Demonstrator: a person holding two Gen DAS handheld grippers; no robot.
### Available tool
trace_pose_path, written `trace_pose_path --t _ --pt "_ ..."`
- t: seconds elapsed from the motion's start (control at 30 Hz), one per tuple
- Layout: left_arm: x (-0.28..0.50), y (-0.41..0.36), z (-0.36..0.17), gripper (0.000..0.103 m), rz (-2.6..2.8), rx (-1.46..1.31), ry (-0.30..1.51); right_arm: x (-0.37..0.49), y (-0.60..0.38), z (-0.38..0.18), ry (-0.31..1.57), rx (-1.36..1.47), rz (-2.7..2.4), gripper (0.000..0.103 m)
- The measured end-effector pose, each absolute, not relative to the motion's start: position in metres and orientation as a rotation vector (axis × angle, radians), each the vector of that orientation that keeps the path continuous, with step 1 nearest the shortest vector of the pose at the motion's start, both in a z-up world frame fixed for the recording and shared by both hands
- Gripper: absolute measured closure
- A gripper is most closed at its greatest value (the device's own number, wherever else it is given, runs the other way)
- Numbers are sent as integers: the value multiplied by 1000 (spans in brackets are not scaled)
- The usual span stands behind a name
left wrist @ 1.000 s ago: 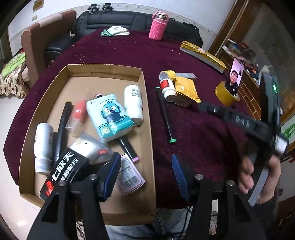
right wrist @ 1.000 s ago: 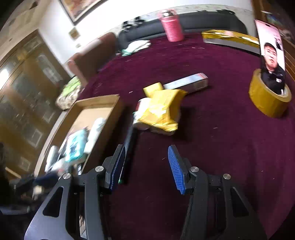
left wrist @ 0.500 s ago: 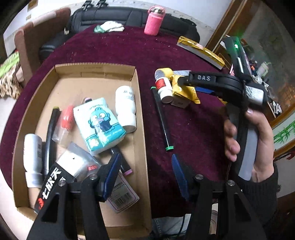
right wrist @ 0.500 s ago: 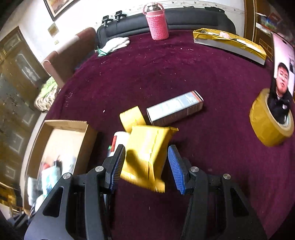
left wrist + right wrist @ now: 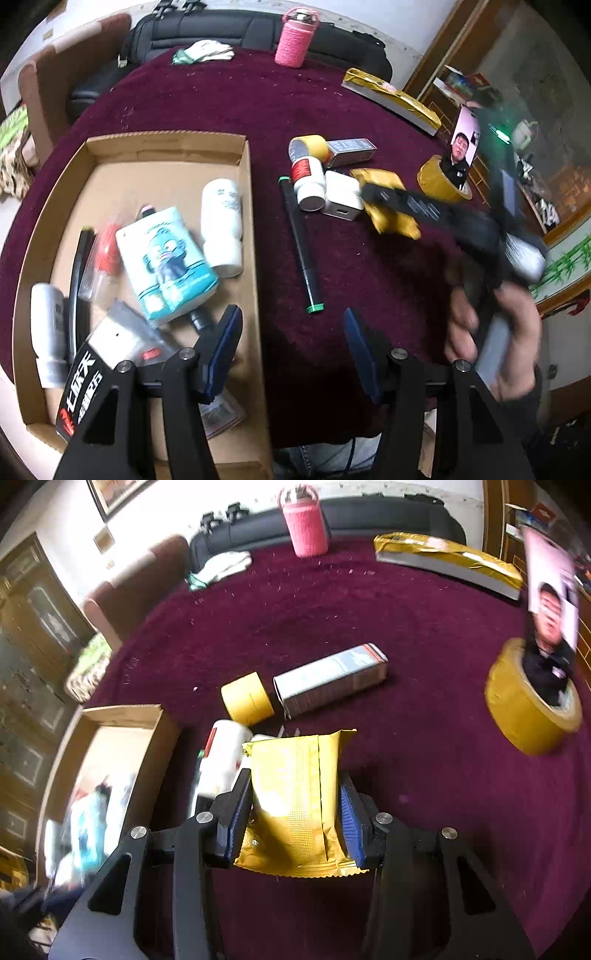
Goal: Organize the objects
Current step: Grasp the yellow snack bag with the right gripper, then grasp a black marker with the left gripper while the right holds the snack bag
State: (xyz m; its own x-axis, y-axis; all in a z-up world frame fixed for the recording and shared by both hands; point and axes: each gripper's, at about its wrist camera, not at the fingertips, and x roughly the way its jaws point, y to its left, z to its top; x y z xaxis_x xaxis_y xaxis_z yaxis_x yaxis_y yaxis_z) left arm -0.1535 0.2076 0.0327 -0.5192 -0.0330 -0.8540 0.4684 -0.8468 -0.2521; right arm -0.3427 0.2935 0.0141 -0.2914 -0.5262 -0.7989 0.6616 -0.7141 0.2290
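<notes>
Right wrist view shows our right gripper [image 5: 293, 812] with its two blue pads on either side of a yellow foil snack packet [image 5: 295, 797]. The pads touch or nearly touch the packet's edges, so we judge the gripper is closing on it, but we cannot tell if the grip is already firm. The packet appears to lie on the dark red velvet table cloth [image 5: 406, 775], close to a white plastic bottle with a red label [image 5: 225, 760].

In the left wrist view our left gripper [image 5: 291, 350] is wide apart and holds nothing; it hovers over the right wall of the shallow brown cardboard tray [image 5: 251, 221].

We judge the task is about half done. Inside the tray there are already a light blue tissue pack with a cartoon face [image 5: 166, 262], a white round bottle [image 5: 221, 225], another white tube [image 5: 48, 332] and some smaller things we cannot name.

Outside the tray there remain a long black marker with green ends [image 5: 301, 243], the red-label bottle, a white square charger [image 5: 341, 199], a small yellow tape roll [image 5: 247, 698], a silver long carton box [image 5: 332, 679] and the packet. Whether the big yellow tape roll [image 5: 528, 712] with the phone [image 5: 552, 594] standing in it belongs to the task, we cannot say.
</notes>
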Motion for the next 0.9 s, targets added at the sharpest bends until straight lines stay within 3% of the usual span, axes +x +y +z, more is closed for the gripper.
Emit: trace_pose_path --t 0.47,0.67,0.73,0.8,0.9 --pt "-237 215 21 47 -2369 1466 508 -296 386 -9 37 1169 -2009 59" --pt "-264 208 -3 63 -2272 1526 437 -295 390 -19 41 1176 -1985 59" --pt "-270 206 -11 77 -2220 1547 403 -295 388 -23 47 1182 -1966 59" --pt "-274 205 -16 84 -2210 1548 345 -294 388 -27 40 1193 -1956 59" --pt "-269 204 -16 87 -2209 1545 362 -294 387 -26 43 1186 -1958 59"
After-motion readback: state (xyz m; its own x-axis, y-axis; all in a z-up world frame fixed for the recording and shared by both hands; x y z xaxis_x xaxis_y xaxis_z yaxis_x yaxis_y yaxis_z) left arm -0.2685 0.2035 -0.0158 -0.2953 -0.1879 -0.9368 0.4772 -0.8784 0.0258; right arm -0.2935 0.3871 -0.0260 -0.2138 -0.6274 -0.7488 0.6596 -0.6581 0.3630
